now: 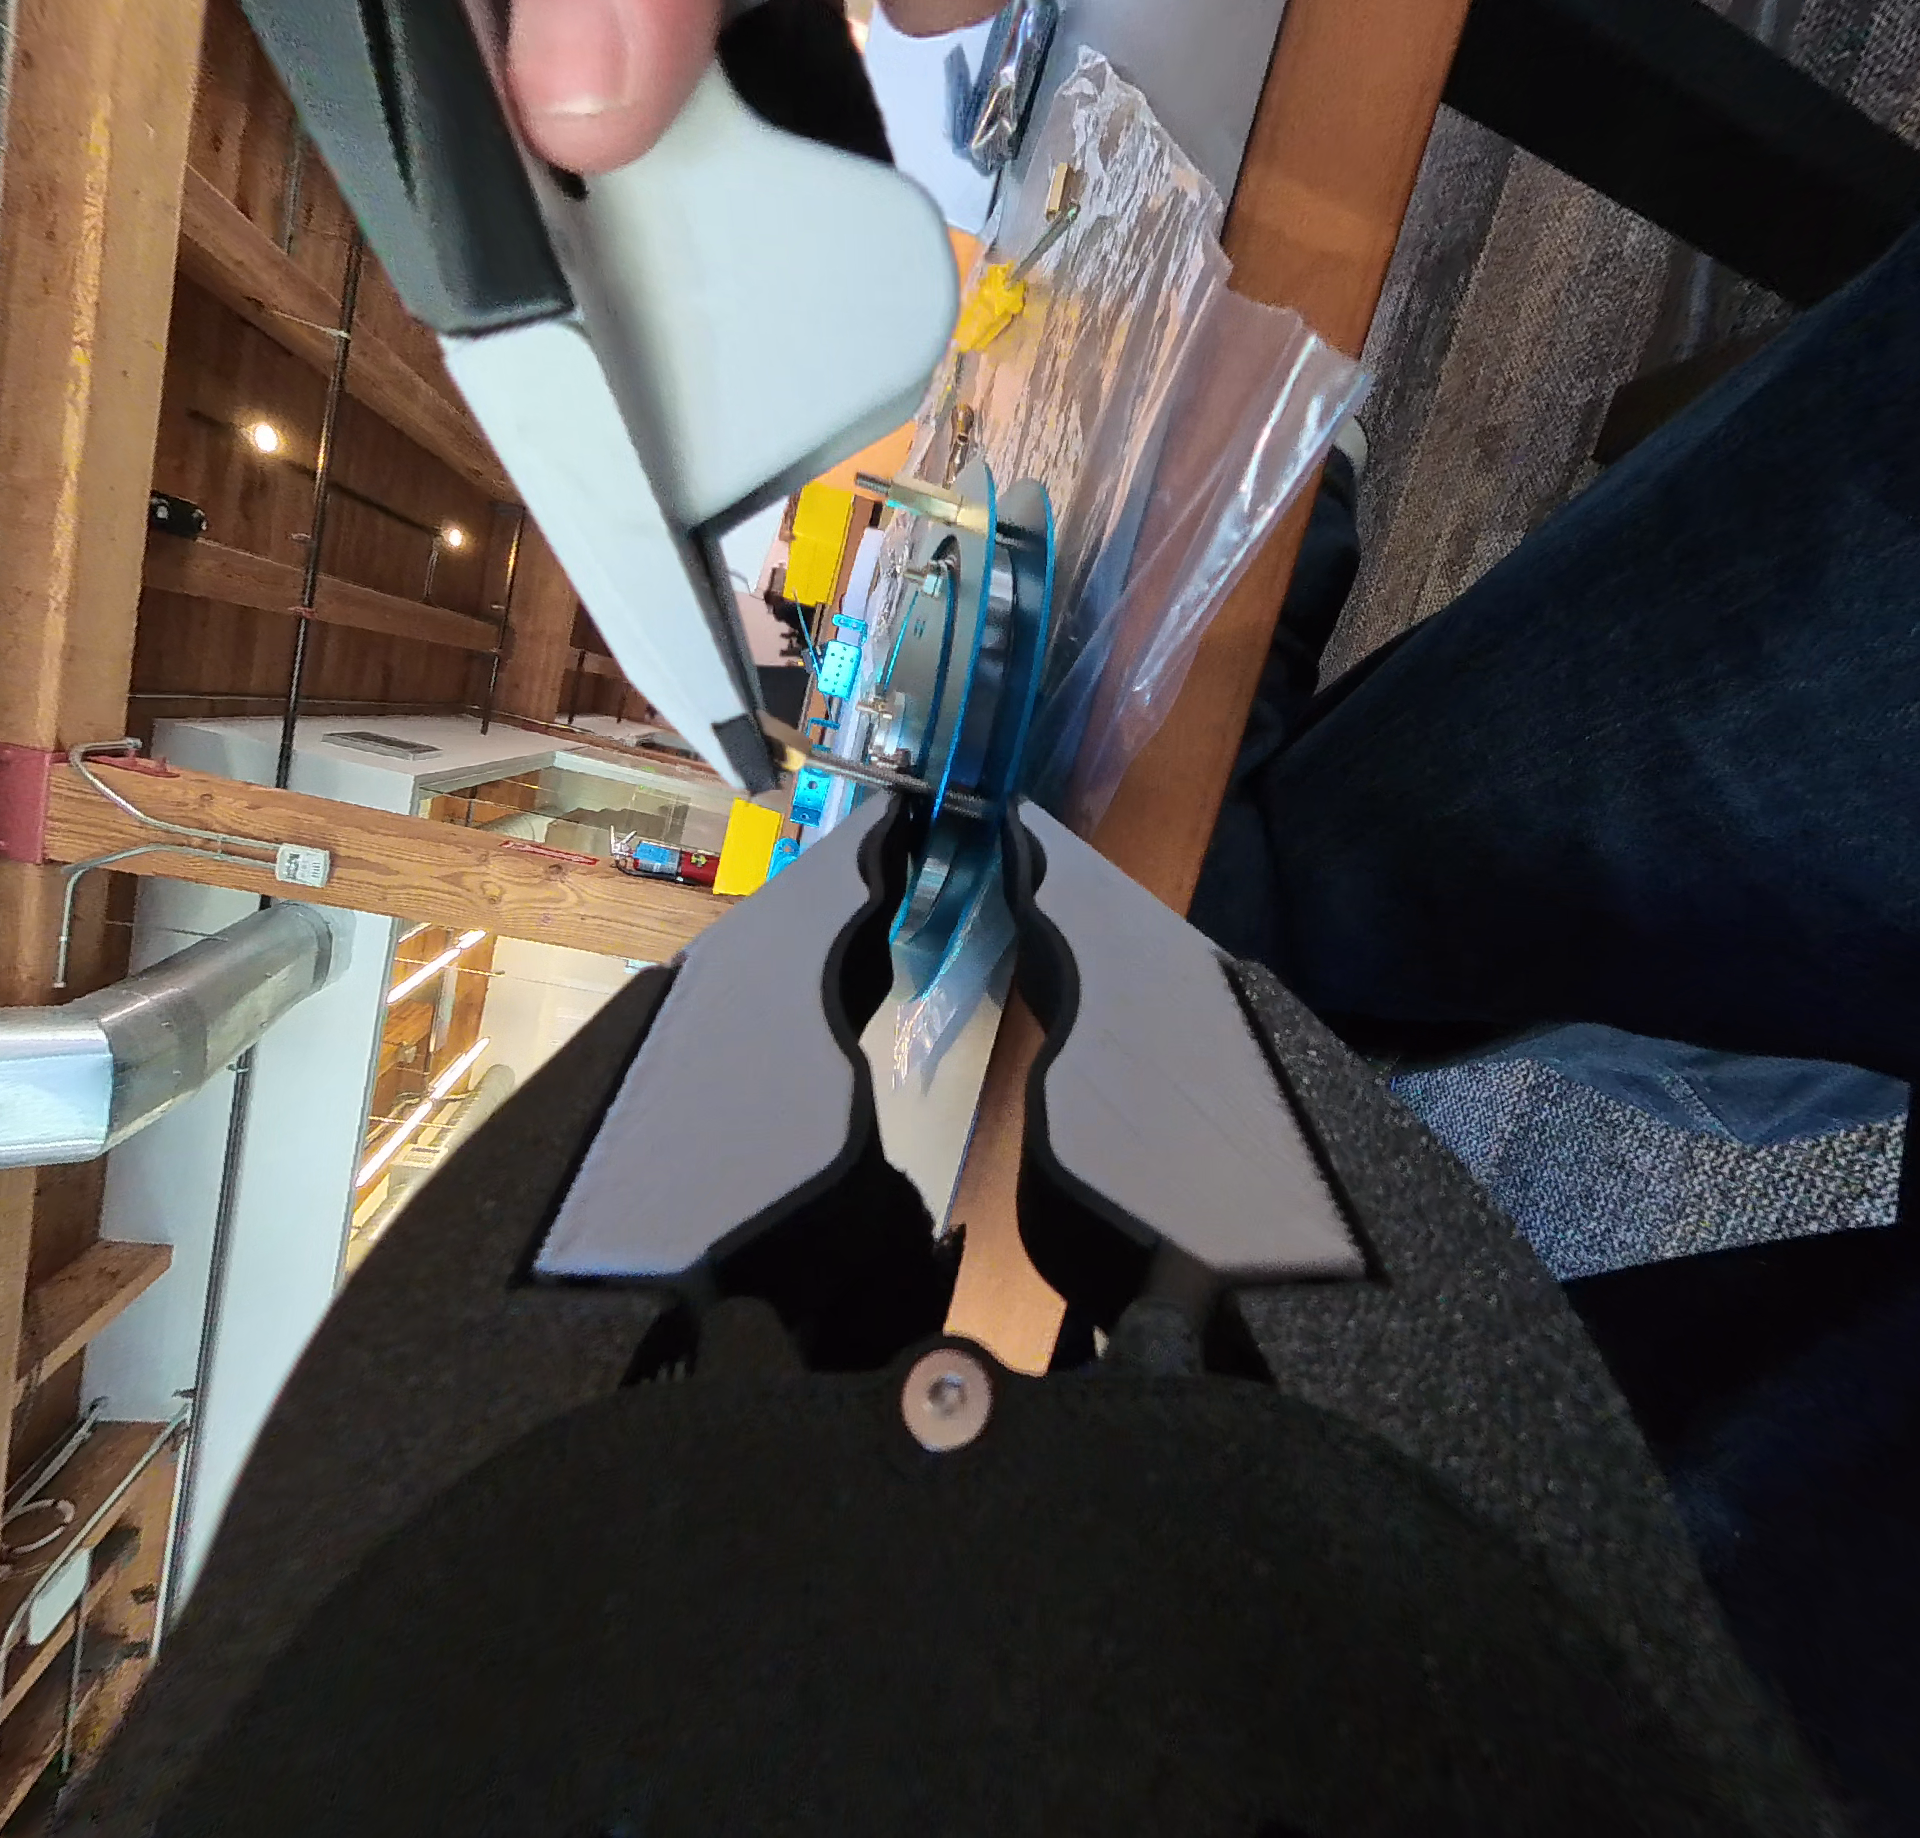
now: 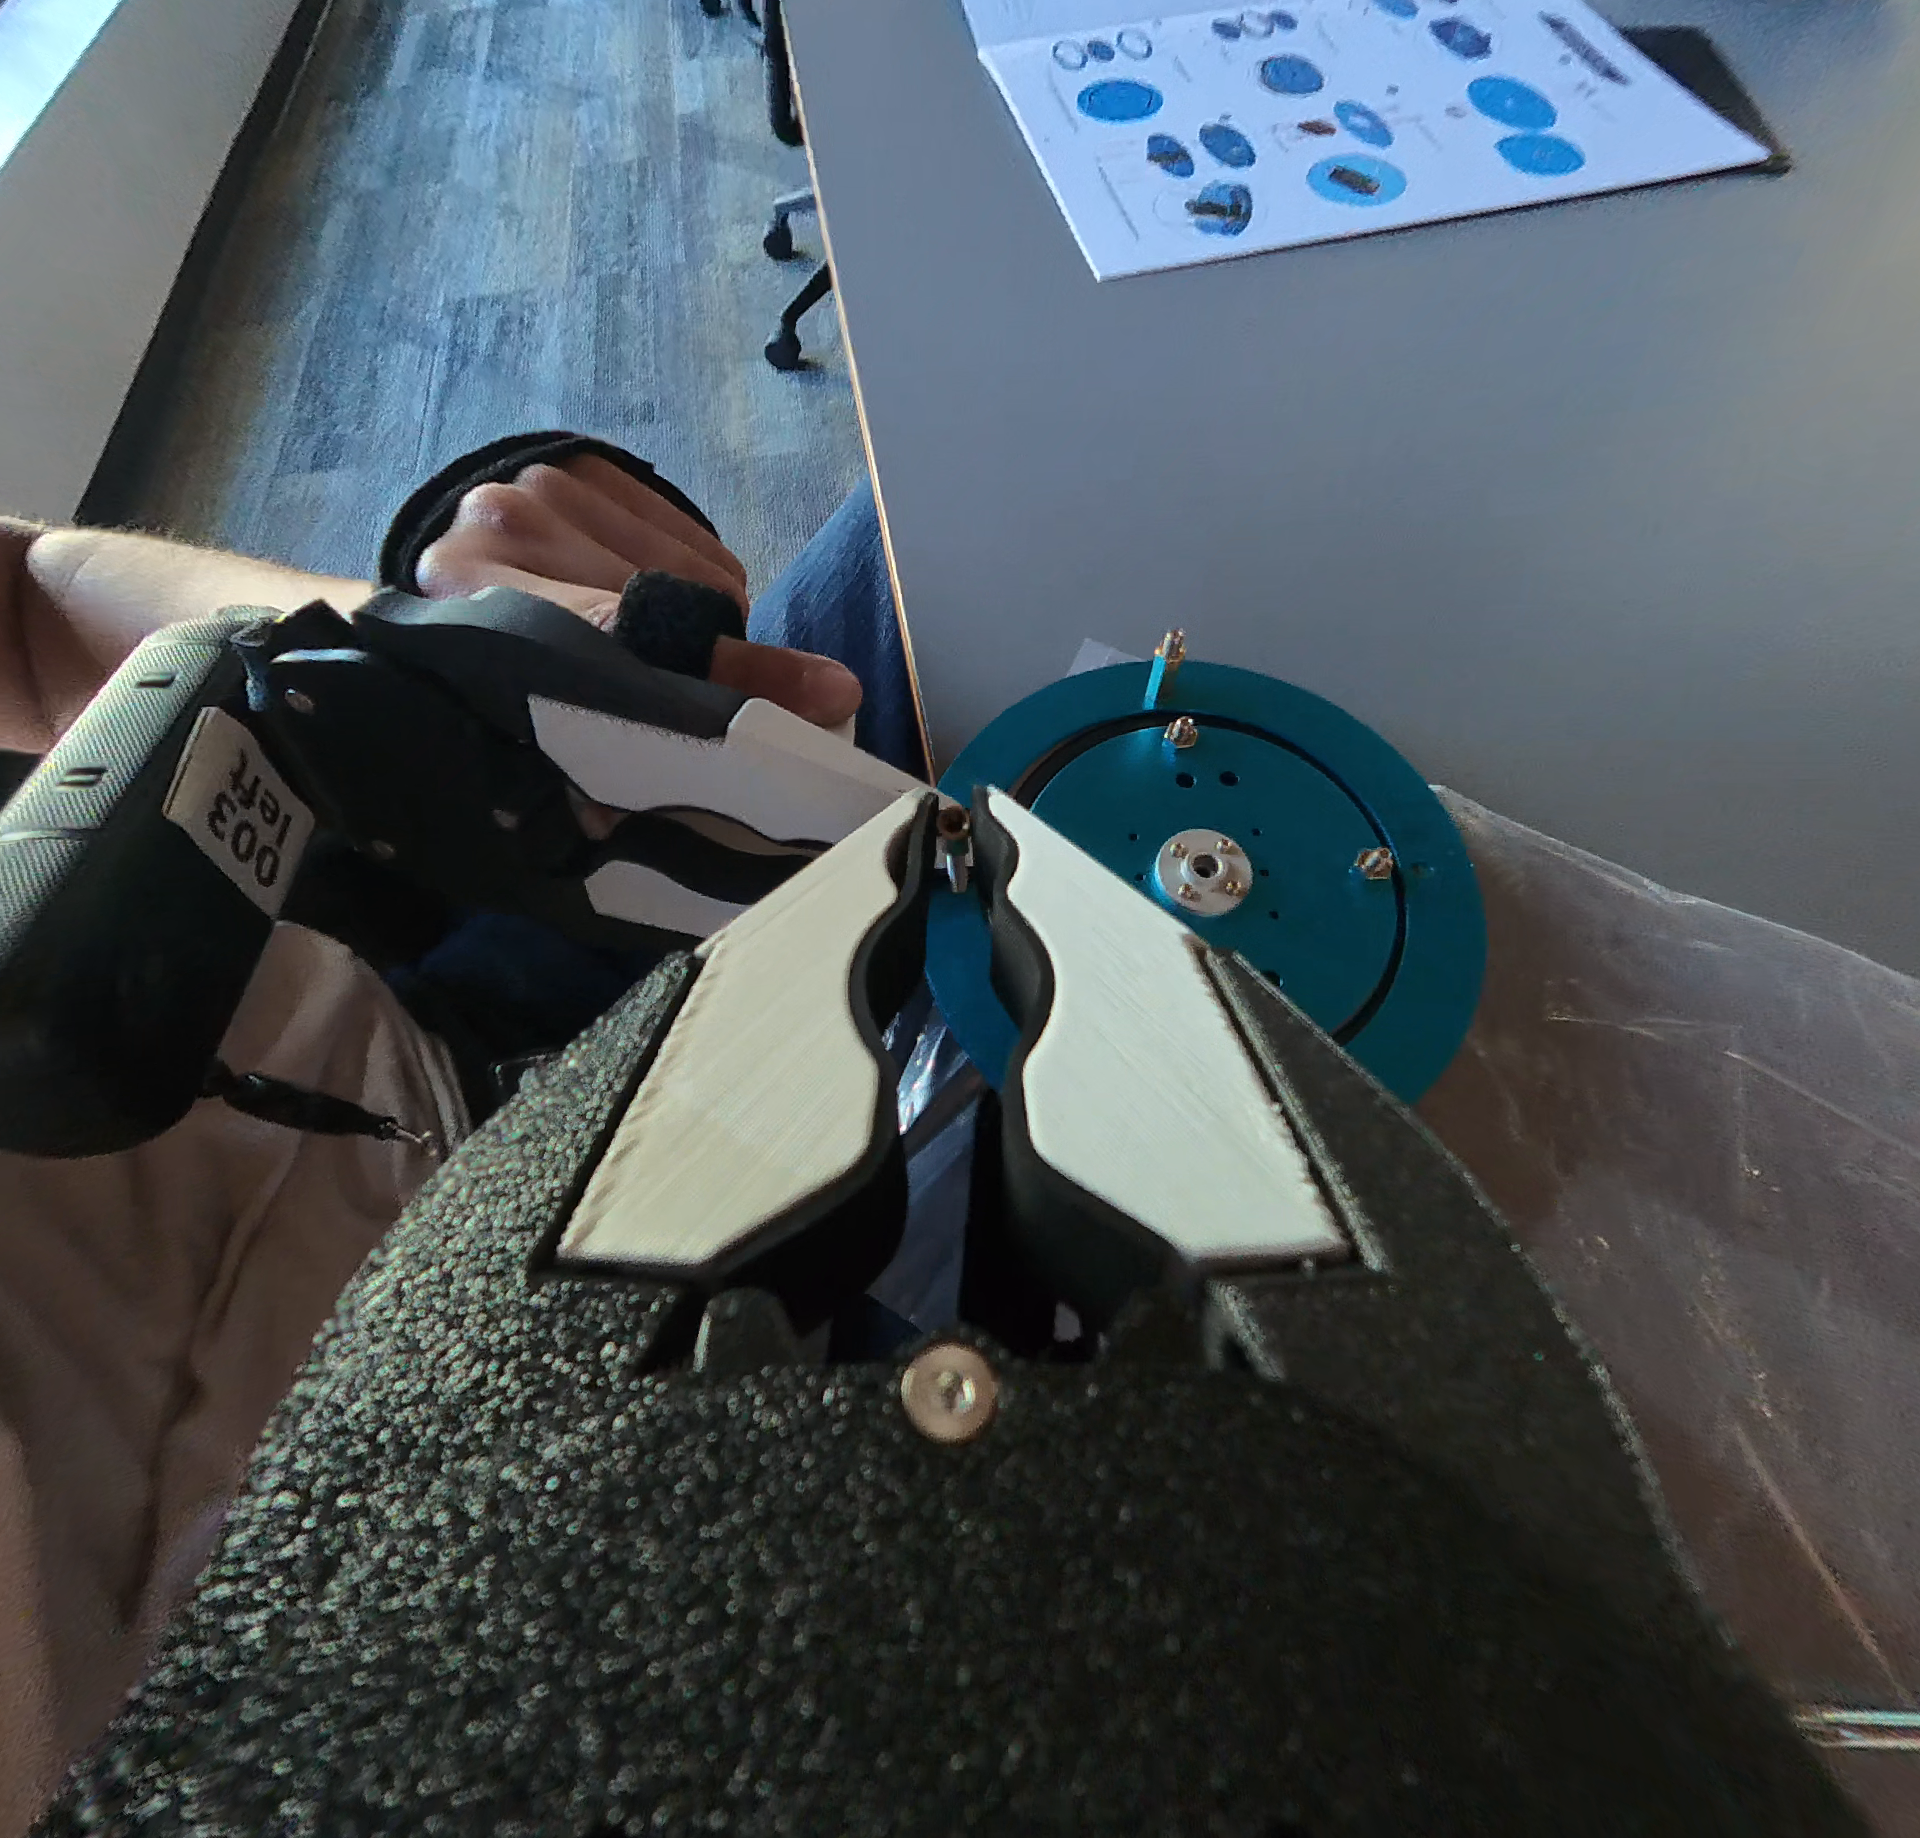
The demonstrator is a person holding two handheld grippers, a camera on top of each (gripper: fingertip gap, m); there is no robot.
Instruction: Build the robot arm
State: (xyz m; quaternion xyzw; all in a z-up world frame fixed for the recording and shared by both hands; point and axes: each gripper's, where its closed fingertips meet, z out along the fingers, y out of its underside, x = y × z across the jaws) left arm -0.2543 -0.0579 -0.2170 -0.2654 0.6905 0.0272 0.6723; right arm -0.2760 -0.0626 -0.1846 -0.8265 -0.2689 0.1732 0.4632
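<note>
The right gripper (image 2: 958, 820), its white ribbed fingers lined with wavy black rubber, is pinched on a small brass standoff (image 2: 954, 830) just above the near-left rim of the blue disc assembly (image 2: 1226, 884). The left gripper (image 1: 954, 814) clamps that same assembly edge-on at the rim, its two thin anodised blue plates and dark inner ring pressed between the rubber pads; in the right wrist view it comes in from the left, gripped by a hand (image 2: 582, 562) wearing a black strap. The round assembly carries a silver hub at its centre and several more brass standoffs, and lies partly on a crinkled clear plastic bag (image 2: 1662, 1113) at the near edge of the smooth grey table (image 2: 1351, 458). An open instruction booklet (image 2: 1351, 105) lies far right.
</note>
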